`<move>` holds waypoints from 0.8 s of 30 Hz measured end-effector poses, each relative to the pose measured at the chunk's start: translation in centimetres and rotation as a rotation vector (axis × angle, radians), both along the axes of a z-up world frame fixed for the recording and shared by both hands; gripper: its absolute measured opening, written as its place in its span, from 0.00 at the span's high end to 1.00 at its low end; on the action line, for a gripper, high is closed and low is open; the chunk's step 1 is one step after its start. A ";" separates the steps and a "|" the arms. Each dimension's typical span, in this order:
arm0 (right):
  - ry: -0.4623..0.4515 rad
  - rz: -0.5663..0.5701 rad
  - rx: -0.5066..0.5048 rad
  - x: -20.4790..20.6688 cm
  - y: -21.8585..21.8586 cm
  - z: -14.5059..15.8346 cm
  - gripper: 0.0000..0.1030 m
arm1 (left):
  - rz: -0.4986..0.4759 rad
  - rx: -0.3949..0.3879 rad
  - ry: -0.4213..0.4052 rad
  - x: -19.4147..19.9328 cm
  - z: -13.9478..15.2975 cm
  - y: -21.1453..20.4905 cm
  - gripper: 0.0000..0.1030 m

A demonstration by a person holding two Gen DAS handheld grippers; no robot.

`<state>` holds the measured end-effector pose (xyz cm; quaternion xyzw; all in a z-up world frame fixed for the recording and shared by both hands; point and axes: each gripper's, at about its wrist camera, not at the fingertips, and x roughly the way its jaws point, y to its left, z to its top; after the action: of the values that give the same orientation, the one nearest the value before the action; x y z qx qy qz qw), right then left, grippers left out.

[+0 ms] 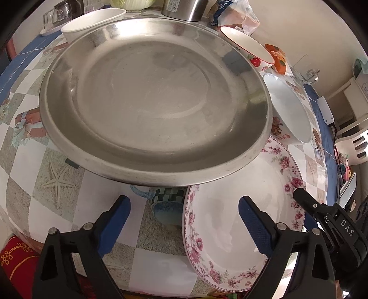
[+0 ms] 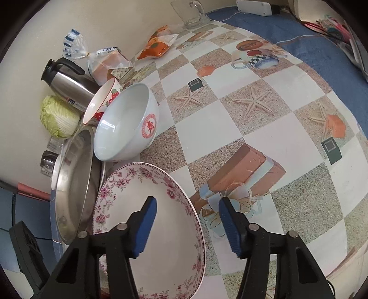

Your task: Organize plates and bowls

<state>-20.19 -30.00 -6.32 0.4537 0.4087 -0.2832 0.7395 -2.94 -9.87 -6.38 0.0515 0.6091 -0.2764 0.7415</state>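
Observation:
A large steel plate (image 1: 154, 99) fills the left wrist view, and its near rim overlaps a white plate with a pink flower border (image 1: 241, 230). My left gripper (image 1: 184, 223) is open just short of the steel plate, with the flower plate's left rim under the gap. My right gripper (image 2: 188, 227) is open astride the flower plate's (image 2: 165, 253) right rim; its left pad is over the plate, its right pad outside, and neither touches it. Behind lie a white bowl with a red emblem (image 2: 124, 128) and a strawberry bowl (image 2: 103, 101), both tipped. The steel plate (image 2: 71, 195) is at the left.
By the wall stand a steel thermos jug (image 2: 66, 85), a cabbage (image 2: 59, 117), a bagged loaf (image 2: 108, 62), an orange packet (image 2: 158, 43) and a glass mug (image 2: 195, 13). Another white bowl (image 1: 92, 23) sits behind the steel plate. The checked tablecloth (image 2: 253, 115) stretches right.

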 end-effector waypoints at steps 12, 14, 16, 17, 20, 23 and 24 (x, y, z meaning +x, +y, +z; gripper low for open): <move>-0.011 0.028 0.034 0.4 0.1 -0.5 0.69 | -0.006 -0.009 -0.009 0.6 0.3 -1.2 0.23; -0.010 0.034 0.034 0.4 0.2 -0.4 0.69 | -0.007 -0.015 -0.006 0.7 0.4 -1.2 0.23; -0.006 0.040 0.023 0.4 0.3 -0.3 0.71 | -0.011 -0.015 -0.009 0.6 0.3 -1.2 0.23; 0.003 0.039 0.012 0.4 0.3 -0.3 0.75 | -0.012 -0.014 -0.011 0.5 0.2 -1.3 0.23; 0.002 0.021 0.009 0.3 0.2 -0.4 0.82 | -0.008 -0.018 -0.013 0.6 0.1 -1.5 0.23; -0.011 0.016 0.008 0.1 0.1 -0.5 0.82 | -0.002 -0.025 -0.015 0.5 0.2 -1.2 0.23; -0.010 0.017 0.005 0.1 0.1 -0.5 0.82 | -0.002 -0.025 -0.018 0.4 0.2 -1.0 0.24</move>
<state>-20.09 -29.87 -6.78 0.4536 0.4095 -0.2737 0.7427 -2.56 -10.90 -6.22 0.0453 0.5988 -0.2844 0.7473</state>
